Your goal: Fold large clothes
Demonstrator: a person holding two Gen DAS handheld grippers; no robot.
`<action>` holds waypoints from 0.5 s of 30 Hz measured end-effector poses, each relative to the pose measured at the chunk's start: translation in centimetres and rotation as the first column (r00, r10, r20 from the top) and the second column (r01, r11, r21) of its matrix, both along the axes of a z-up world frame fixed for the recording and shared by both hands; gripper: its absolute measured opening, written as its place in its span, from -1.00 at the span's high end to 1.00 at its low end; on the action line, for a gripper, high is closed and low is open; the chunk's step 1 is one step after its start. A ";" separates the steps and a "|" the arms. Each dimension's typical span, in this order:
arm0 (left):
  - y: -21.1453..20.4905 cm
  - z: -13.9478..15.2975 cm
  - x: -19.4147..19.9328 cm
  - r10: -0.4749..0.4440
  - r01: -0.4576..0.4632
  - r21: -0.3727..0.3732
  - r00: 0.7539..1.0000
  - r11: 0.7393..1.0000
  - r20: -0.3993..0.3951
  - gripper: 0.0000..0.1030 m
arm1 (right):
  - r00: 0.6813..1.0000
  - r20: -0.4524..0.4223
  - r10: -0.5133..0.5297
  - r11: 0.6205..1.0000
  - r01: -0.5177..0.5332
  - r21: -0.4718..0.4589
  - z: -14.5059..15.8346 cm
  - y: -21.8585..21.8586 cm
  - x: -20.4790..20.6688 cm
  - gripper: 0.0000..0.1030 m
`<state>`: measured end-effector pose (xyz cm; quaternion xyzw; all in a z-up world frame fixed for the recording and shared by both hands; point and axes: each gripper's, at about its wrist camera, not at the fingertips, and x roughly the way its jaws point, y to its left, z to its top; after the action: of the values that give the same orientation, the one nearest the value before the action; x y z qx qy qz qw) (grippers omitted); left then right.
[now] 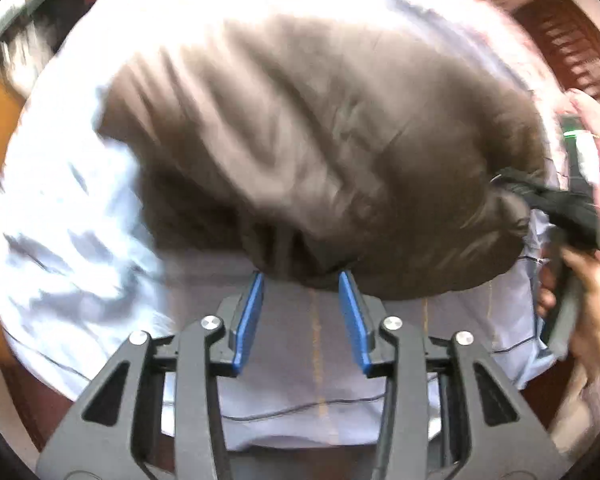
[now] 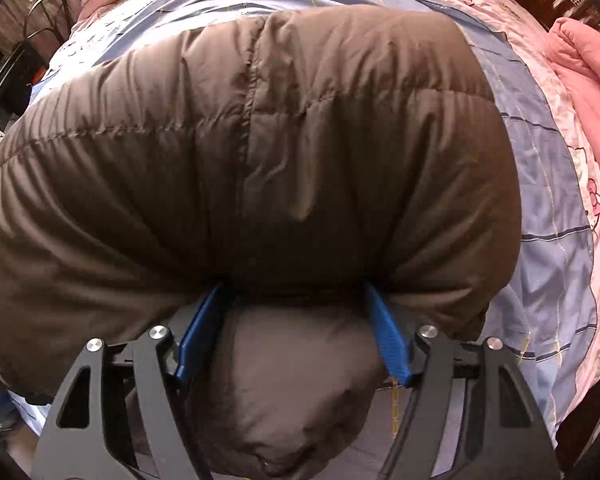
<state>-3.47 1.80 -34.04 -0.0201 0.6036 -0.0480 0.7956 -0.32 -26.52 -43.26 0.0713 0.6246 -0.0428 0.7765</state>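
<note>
A large brown puffer jacket lies on a bed with a light blue sheet. My left gripper has its blue fingers spread, tips touching the jacket's near edge; the tips are partly hidden under the fabric. In the right wrist view the jacket fills most of the frame. My right gripper has its blue fingers wide apart around a thick roll of the jacket, tips buried in the fabric. The right gripper also shows in the left wrist view, held by a hand at the jacket's right end.
The bed's blue and pink patterned quilt spreads around the jacket. A folded pink blanket lies at the far right. A dark wooden headboard is at the upper right. A metal rack stands at the far left.
</note>
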 end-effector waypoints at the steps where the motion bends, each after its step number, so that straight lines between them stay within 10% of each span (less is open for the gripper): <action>1: 0.0 2.4 0.3 -0.026 0.023 0.040 0.997 0.999 0.075 0.19 | 1.000 -0.011 -0.003 1.000 0.003 -0.002 0.1 -0.1 0.1 -0.37; 4: 0.9 6.2 4.0 -0.017 -0.008 0.117 0.978 0.993 0.209 -0.43 | 0.999 -0.035 -0.039 0.999 0.038 -0.030 2.7 0.1 0.5 -0.37; 7: 2.7 6.2 9.3 0.064 -0.074 0.041 0.974 0.996 0.215 -0.73 | 0.996 0.082 -0.038 0.999 0.039 -0.003 7.8 1.6 1.2 -0.50; 11: 3.7 1.0 14.8 0.122 -0.130 0.066 0.987 0.989 0.105 -0.73 | 0.984 0.173 0.051 0.998 -0.042 -0.054 10.7 4.5 5.6 -0.69; 15: 6.7 -6.2 17.3 0.190 -0.176 0.120 0.974 0.977 -0.121 -0.44 | 0.999 0.022 0.037 0.993 -0.035 -0.111 5.8 3.4 8.7 -0.66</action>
<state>13.78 8.46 -40.26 -0.0357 0.6521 0.0597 0.7549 8.35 -23.09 -37.45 0.0174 0.6132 -0.0624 0.7872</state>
